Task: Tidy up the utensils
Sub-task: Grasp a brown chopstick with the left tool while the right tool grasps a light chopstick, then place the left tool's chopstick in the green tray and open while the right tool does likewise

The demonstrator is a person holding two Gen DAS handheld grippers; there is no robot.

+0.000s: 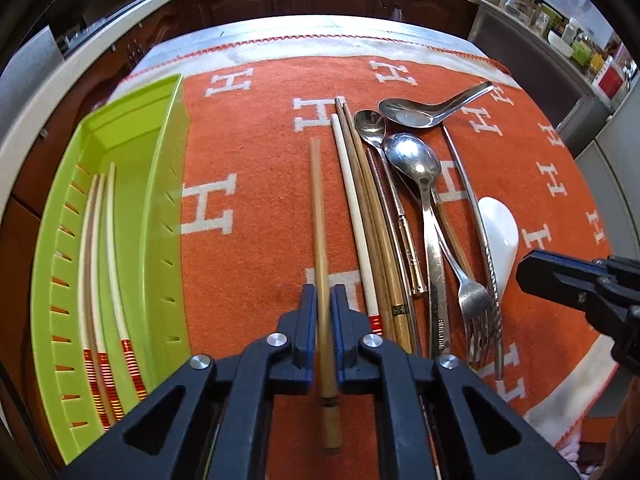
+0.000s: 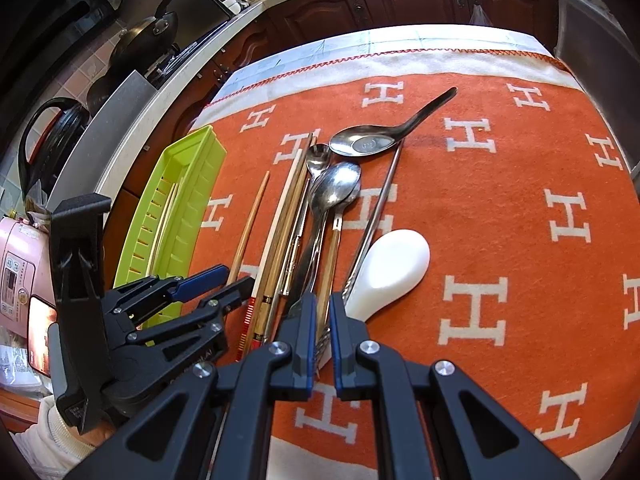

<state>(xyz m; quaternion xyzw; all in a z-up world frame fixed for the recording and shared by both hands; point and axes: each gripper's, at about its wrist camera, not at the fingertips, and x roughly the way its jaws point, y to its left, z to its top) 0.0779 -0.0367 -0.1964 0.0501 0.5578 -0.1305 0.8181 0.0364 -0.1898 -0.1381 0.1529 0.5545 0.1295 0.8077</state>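
Bare cloth [image 1: 256, 168] between tray [image 1: 168, 168] and utensil pile [image 1: 400, 208]

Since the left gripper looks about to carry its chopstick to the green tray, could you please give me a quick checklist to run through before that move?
1. Grip: left gripper shut on the wooden chopstick: ok.
2. Chopstick clear of the utensil pile: it lies apart from the white chopstick beside it: ok.
3. Lifted off the orange cloth: cannot tell.
4. Room in the green tray: three white chopsticks lie inside, with bare floor beyond them: ok.
5. Sorting match: the tray holds only white chopsticks, this one is wooden: cannot tell.
6. Right gripper out of the way: it is shut, holds nothing, and sits over the fork on the other side of the pile: ok.
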